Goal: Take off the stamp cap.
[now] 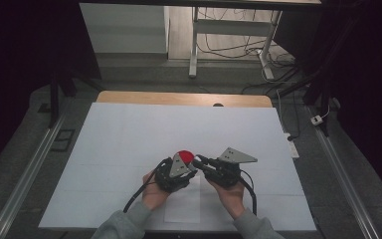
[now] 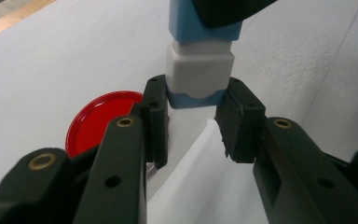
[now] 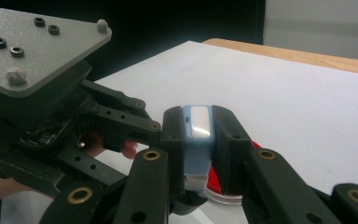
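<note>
A small blue-and-white block [image 3: 197, 142] hangs just above the table, and my right gripper [image 3: 198, 122] is shut on its upper blue part. My left gripper [image 2: 196, 105] meets it from the other side. Its two pads press on the block's [image 2: 199, 70] lower end, where the white section meets a blue tip. A red round disc [image 2: 98, 119] lies flat on the white table just beyond the jaws. In the high view both grippers, left [image 1: 191, 172] and right [image 1: 199, 162], come together at the table's middle front, right beside the red disc [image 1: 184, 154].
A white sheet covers the table [image 1: 129, 134], with a wooden edge [image 1: 179, 97] at the far side. A smaller sheet of paper [image 1: 184, 204] lies at the front under the hands. Desk legs and cables [image 1: 229, 47] stand on the floor beyond.
</note>
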### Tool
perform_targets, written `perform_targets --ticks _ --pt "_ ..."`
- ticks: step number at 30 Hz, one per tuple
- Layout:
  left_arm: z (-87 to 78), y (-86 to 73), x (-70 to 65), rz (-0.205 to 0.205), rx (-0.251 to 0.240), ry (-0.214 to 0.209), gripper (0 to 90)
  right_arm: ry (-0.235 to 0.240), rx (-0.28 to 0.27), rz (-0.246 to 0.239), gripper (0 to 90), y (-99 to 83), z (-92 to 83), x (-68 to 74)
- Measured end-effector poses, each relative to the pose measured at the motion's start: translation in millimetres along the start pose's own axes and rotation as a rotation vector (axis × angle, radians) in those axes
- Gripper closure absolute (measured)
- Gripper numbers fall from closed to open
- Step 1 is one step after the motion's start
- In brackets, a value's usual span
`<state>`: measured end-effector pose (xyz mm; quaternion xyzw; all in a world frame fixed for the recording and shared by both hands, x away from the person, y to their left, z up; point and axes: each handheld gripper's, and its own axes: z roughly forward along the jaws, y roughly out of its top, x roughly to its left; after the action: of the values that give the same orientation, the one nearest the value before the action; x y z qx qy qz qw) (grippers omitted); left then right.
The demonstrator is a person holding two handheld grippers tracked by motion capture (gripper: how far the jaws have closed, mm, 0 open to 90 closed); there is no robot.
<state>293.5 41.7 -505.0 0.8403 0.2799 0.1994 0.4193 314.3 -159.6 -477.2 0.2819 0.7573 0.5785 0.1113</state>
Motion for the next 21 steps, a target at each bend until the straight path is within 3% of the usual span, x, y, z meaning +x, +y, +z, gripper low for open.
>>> perform_targets --ticks 21 --pt "1.4 -2.3 0.5 0.037 0.004 0.008 65.5 -0.004 0.019 0.002 75.3 -0.1 1.7 -0.2"
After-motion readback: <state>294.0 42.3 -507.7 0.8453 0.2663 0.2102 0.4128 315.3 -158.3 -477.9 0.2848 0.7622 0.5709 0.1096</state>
